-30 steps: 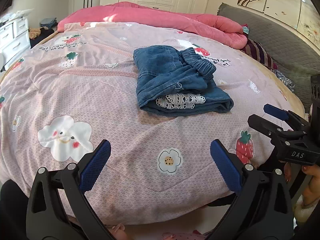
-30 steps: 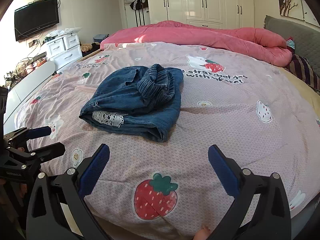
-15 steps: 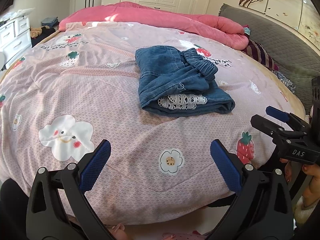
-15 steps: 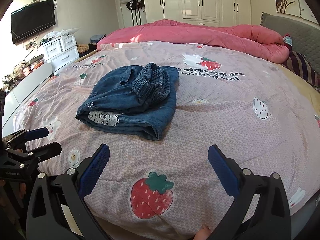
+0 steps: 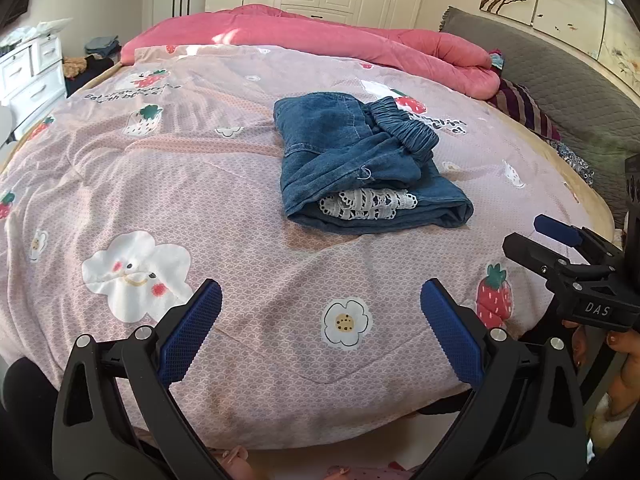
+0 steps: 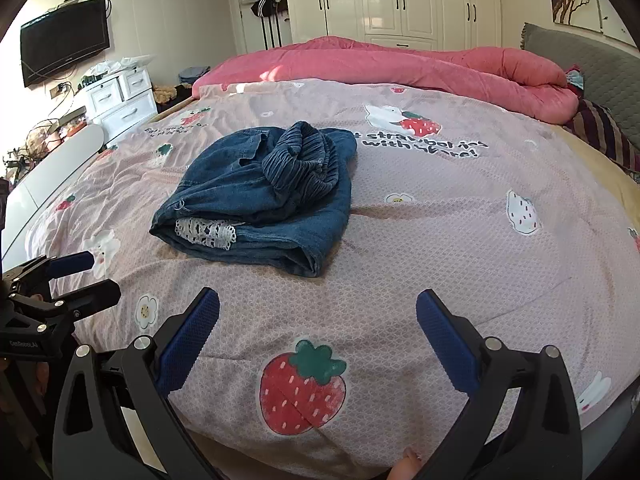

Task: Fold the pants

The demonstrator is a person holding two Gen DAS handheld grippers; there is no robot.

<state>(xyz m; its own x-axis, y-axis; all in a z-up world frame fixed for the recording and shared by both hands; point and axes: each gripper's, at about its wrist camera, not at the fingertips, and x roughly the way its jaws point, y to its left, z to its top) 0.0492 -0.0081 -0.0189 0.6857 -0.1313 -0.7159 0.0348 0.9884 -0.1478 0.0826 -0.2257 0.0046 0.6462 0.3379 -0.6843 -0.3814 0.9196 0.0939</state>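
Blue denim pants (image 5: 352,160) lie folded in a compact bundle on the pink strawberry-print bedspread (image 5: 180,184), with white lace trim showing at the near edge and the elastic waistband on top. They also show in the right wrist view (image 6: 264,196). My left gripper (image 5: 320,320) is open and empty above the bed's near edge, well short of the pants. My right gripper (image 6: 318,332) is open and empty, also short of the pants. Each gripper appears at the side of the other's view: the right one (image 5: 560,248), the left one (image 6: 72,276).
A rolled pink duvet (image 6: 420,64) lies along the far side of the bed. A grey headboard (image 5: 560,80) and striped pillow (image 5: 524,108) are at the right. White drawers (image 6: 120,100) and a wall TV (image 6: 64,40) stand at the left, wardrobes (image 6: 400,0) behind.
Both grippers have drawn back slightly and tilted, so the pants sit a little lower in view. Both stay open and empty. The pants have not moved.
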